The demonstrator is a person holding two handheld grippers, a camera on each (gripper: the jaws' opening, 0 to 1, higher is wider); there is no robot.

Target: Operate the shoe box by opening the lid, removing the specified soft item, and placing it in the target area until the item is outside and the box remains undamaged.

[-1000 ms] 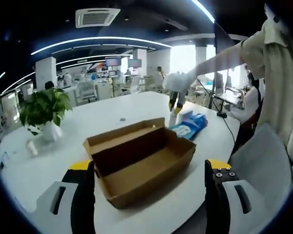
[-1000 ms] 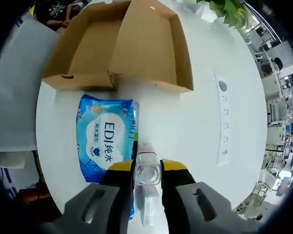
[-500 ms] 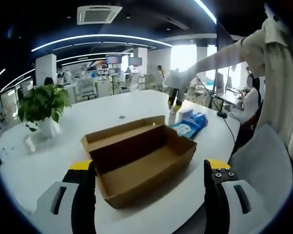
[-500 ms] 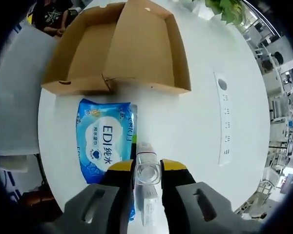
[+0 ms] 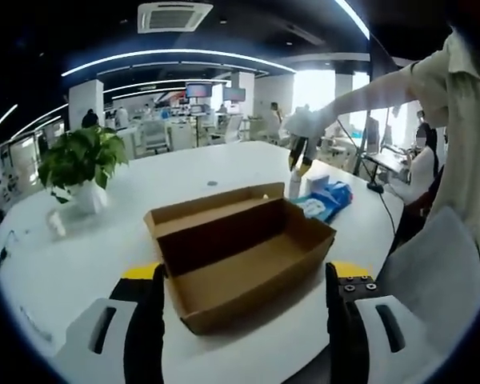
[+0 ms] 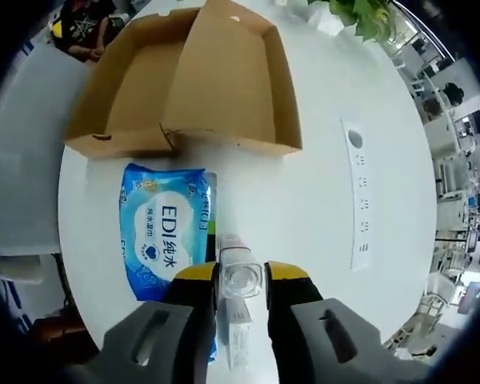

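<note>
Cardboard shoe box (image 5: 244, 260) lies open on the white table (image 5: 88, 256), its lid folded back on the far side and its inside bare. The left gripper (image 5: 240, 320) hovers before the near end of the box, with its yellow-tipped jaws spread wide apart and nothing between them.

At the far end of the box, in the left gripper view, the right gripper (image 5: 302, 156) points down over the table, held by a gloved hand (image 5: 304, 124) on a stretched arm with a pale sleeve (image 5: 384, 84).

In the right gripper view the right gripper (image 6: 241, 276) looks straight down, and its jaws are closed on a clear bottle (image 6: 240, 280) which stands upright between them; whether the bottle's base touches the table I cannot tell. Just beside the bottle lies a blue wet wipes pack (image 6: 166, 228), flat on the table, outside the box and close to its short end (image 6: 116, 144).

A potted plant (image 5: 80, 164) stands well apart from the box, near the other edge of the table. A strip of sockets (image 6: 360, 200) is set into the table top.
</note>
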